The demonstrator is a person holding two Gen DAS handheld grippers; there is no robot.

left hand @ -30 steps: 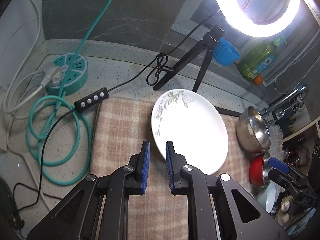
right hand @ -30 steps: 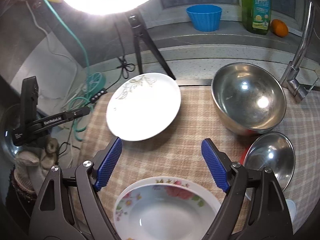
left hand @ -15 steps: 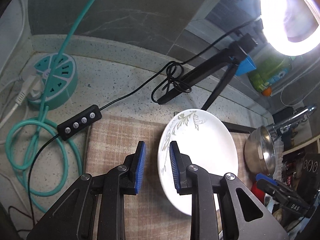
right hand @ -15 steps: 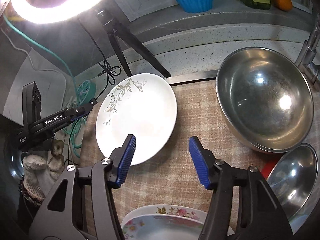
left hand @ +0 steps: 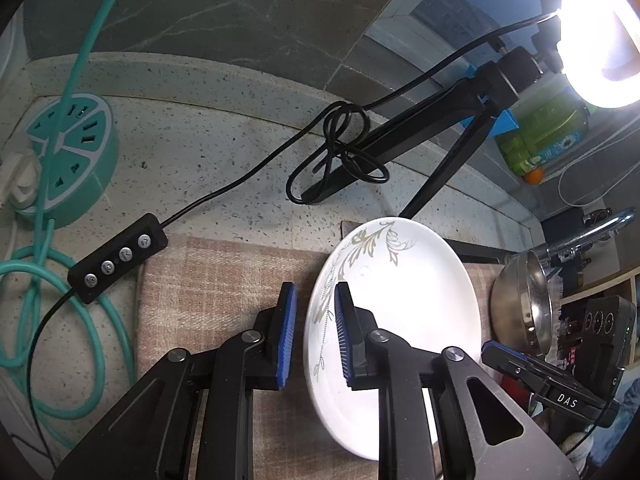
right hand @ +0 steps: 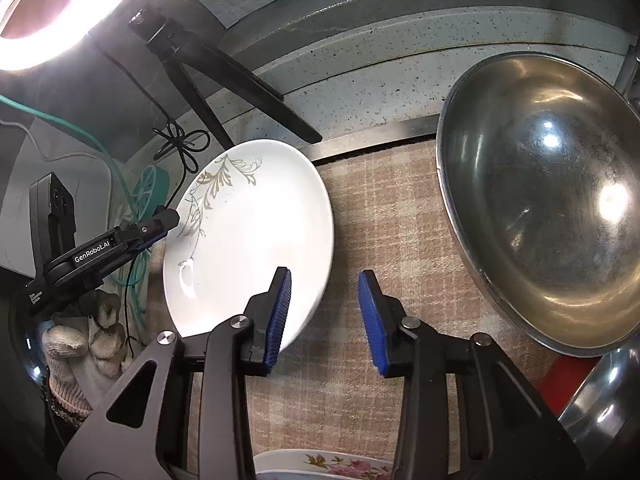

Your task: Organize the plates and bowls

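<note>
Left tool (left hand: pixel 314 334) straddles the white plate (left hand: pixel 404 320) rim, jaws narrow; right tool (right hand: pixel 324 316) closing, nothing between – 2 uneven pinches could slip the plate.

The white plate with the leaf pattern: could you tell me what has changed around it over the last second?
Both claws have come closer to the white plate. The right claw has just been closing, nothing yet between its pads; its left pad now overlaps the plate's near rim. The left claw straddles the plate's left rim, pads apart. The plate and the steel bowl stayed put on the checked mat.
</note>
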